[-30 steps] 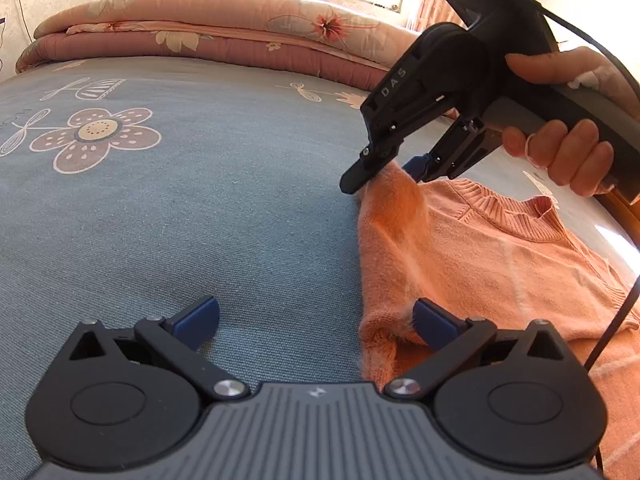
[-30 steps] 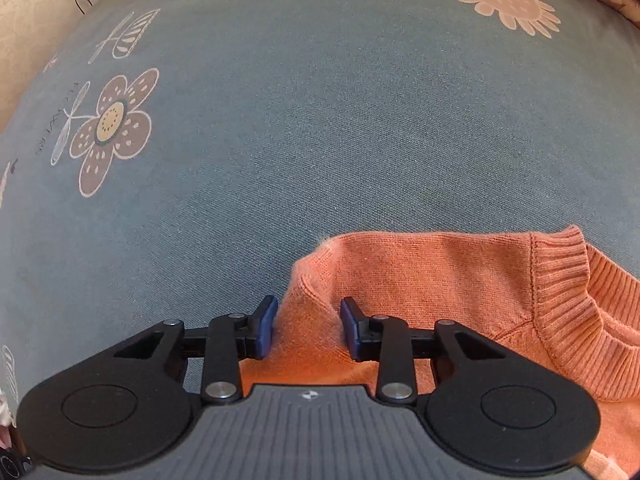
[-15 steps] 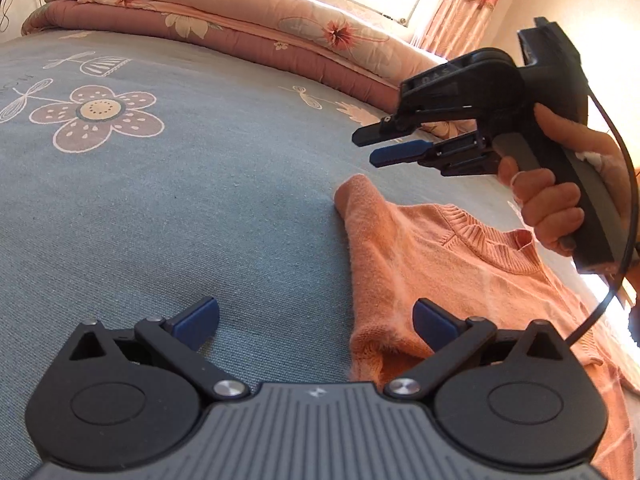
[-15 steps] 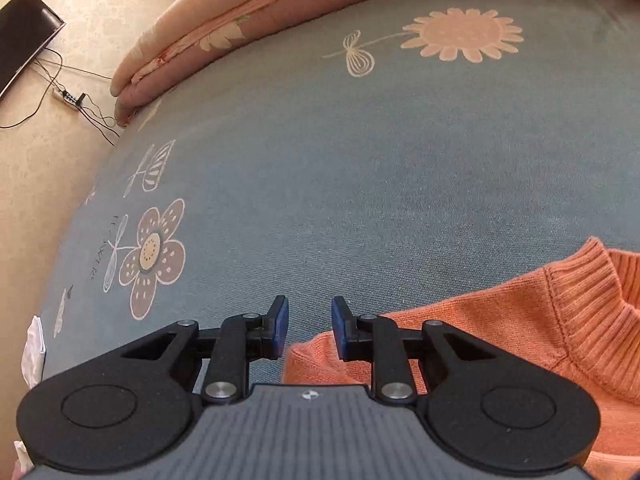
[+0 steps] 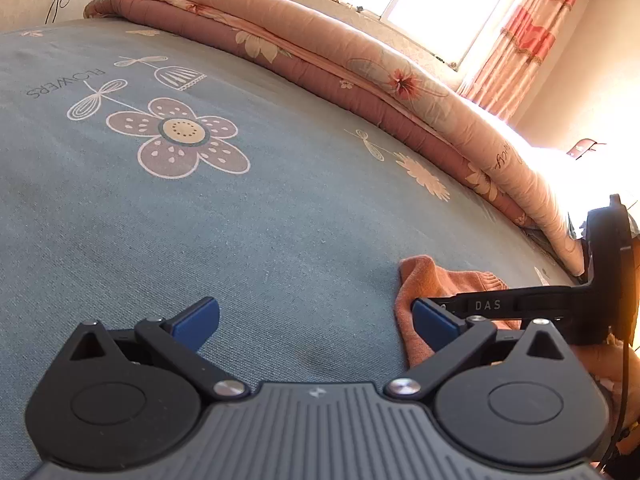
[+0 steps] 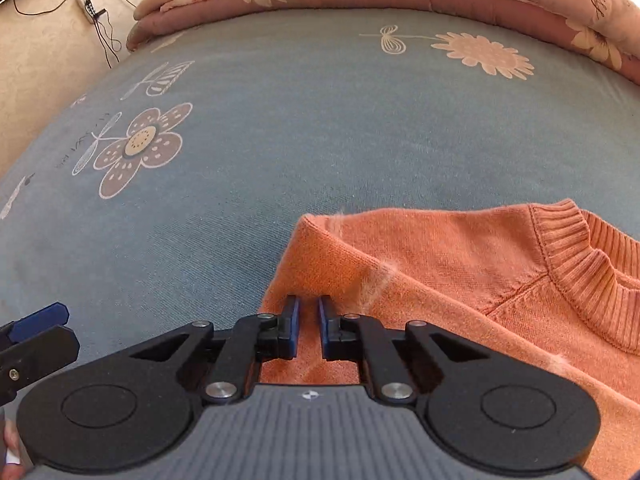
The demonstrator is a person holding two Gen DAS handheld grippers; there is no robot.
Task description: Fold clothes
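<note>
The right gripper [image 6: 308,326], its pads nearly together with a thin gap and nothing between them, hovers just over the sweater [image 6: 460,280], likely placed to pinch the folded side; the left gripper [image 5: 316,318], spread wide and empty, flanks that edge; beyond the claws the orange knit lies flat on the bedsheet [image 6: 320,128], shoulder turned in, ribbed collar [image 6: 580,264] right.
</note>
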